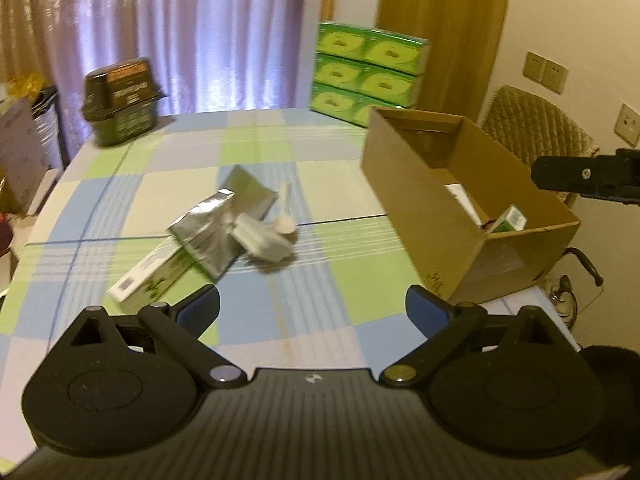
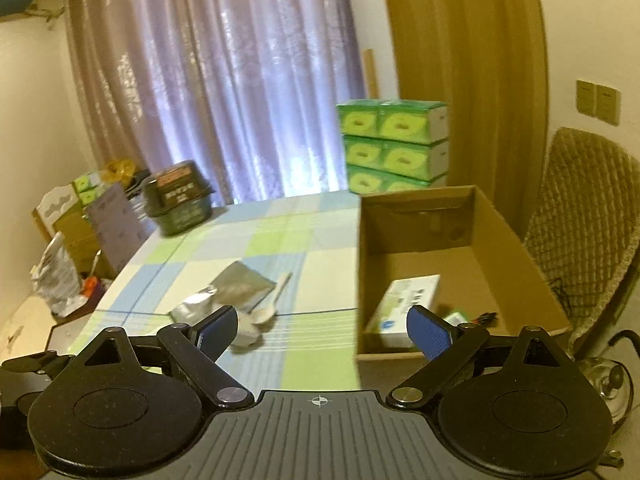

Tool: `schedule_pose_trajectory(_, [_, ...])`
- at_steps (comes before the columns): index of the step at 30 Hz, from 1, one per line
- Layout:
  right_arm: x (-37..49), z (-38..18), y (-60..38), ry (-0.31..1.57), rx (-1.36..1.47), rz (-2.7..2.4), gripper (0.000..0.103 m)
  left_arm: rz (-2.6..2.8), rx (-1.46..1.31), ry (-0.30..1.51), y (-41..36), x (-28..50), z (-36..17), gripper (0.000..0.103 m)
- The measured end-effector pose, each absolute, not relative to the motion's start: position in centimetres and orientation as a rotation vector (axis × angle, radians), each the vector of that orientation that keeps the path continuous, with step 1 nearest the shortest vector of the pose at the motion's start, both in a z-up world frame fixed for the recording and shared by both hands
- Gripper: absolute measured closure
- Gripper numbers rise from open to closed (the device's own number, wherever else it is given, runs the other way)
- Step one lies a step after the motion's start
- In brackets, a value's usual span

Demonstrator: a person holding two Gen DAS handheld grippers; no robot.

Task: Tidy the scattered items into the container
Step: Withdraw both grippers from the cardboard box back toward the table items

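Scattered items, a foil pouch (image 1: 208,236), white spoon (image 1: 285,216) and green-white carton (image 1: 150,280), lay mid-bench (image 1: 280,144) beside the cardboard box (image 1: 420,200); left tool (image 1: 312,312) and right tool (image 2: 320,330) gaped wide, holding nothing.

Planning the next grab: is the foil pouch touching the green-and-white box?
Touching. The left wrist view shows the foil pouch lying over the box's far end.

No lettering legible in either view

The dark lidded plastic tub (image 1: 122,102) carries pale label print, the stacked green tissue boxes (image 1: 366,70) bear oval emblems, and the white-and-green carton (image 2: 404,306) in the brown cardboard box (image 2: 516,256) shows dark marks; all are too blurred to read.
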State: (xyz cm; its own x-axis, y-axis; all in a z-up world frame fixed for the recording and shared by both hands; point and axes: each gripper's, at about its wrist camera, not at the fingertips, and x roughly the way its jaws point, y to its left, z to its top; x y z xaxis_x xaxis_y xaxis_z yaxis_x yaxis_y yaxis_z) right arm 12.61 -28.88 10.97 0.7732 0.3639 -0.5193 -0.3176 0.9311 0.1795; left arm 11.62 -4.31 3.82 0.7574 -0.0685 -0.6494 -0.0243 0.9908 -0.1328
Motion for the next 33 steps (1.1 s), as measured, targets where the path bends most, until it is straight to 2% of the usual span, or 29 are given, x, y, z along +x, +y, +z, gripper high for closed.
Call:
schedule_pose_trajectory(15, [10.6, 7.5, -22.5, 0.679, 0.016, 0.497, 0.007, 0.117, -0.154, 0.737, 3.1, 7.4, 1.9, 0.002])
schedule_pose_trajectory(33, [11.8, 5.3, -19.9, 0.738, -0.006, 0.552, 0.007, 0.142, -0.174, 0.777, 4.9, 7.5, 0.0, 0.002])
